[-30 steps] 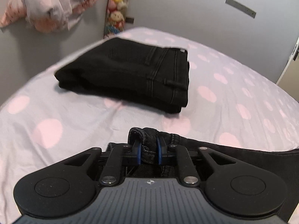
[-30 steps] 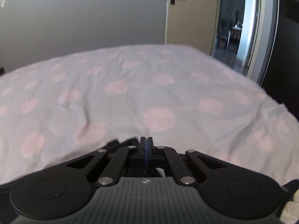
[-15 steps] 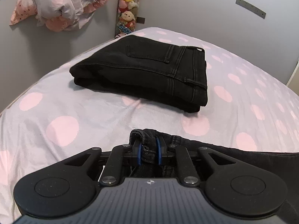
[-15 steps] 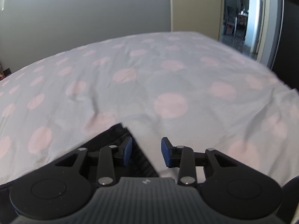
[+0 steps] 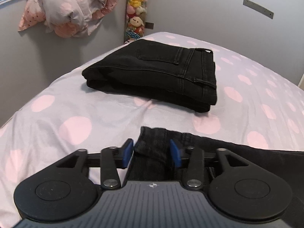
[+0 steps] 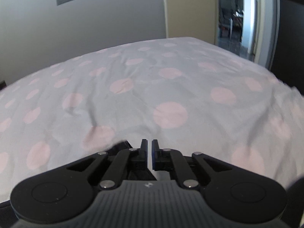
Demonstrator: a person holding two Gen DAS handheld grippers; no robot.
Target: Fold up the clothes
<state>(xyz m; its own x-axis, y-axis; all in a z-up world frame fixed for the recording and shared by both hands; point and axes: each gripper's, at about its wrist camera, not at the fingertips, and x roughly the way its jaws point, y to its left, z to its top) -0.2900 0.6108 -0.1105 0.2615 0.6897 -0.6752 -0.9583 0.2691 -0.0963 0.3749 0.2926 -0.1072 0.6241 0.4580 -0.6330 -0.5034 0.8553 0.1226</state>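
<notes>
on the bed (image 5: 79, 104), with its pale sheet and big pink dots, a folded pair of black jeans (image 5: 161, 72) near the far corner by the grey wall. closer in, a second dark pair of jeans (image 5: 153, 148), flat on the sheet, its top edge poking up between the blue pads (image 5: 127, 152) of the left gripper (image 5: 152, 150). jaws just opened there, spread apart now, cloth loose between them, not squeezed. right gripper (image 6: 149, 152) low over the sheet, jaws just closing, almost pressed together with a thin gap, nothing pinched; a bit of dark cloth (image 6: 121, 146) just beside its left finger. soft toys (image 5: 135, 9) stacked in the corner.
</notes>
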